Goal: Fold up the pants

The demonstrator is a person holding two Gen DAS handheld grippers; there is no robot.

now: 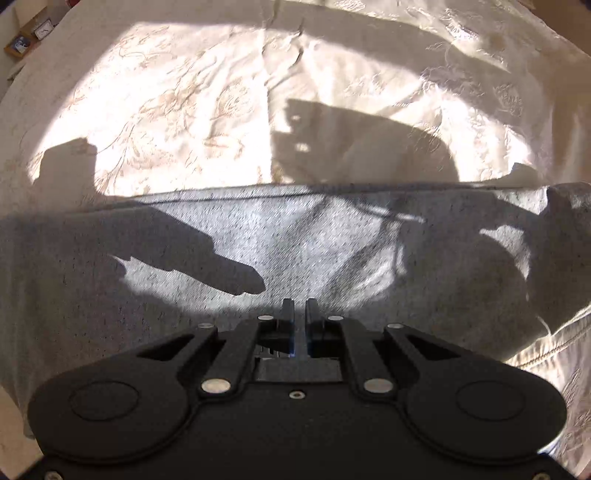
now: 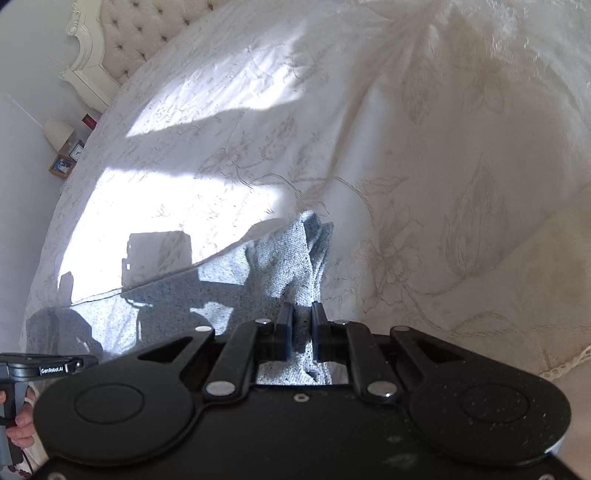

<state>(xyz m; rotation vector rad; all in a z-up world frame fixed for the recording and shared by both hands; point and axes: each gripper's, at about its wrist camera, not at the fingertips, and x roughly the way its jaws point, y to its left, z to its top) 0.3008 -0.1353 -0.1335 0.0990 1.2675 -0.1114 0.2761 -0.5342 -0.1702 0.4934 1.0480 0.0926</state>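
Right wrist: right gripper (image 2: 303,308) clamps bunched pants (image 2: 288,258). Left gripper (image 1: 299,306) nearly closed; grasp unclear. Risk: thin pinch slips when lifted.

Coarse, matt grey knit on the pants (image 1: 288,236), speckled and slightly fuzzy. Smooth cream cloth with a faint sheen and woven floral pattern on the bedspread (image 2: 424,147); tufted, buttoned padding on the headboard (image 2: 147,33). Matt black plastic with shiny metal rivets on both the left gripper (image 1: 299,308) and right gripper (image 2: 303,314).
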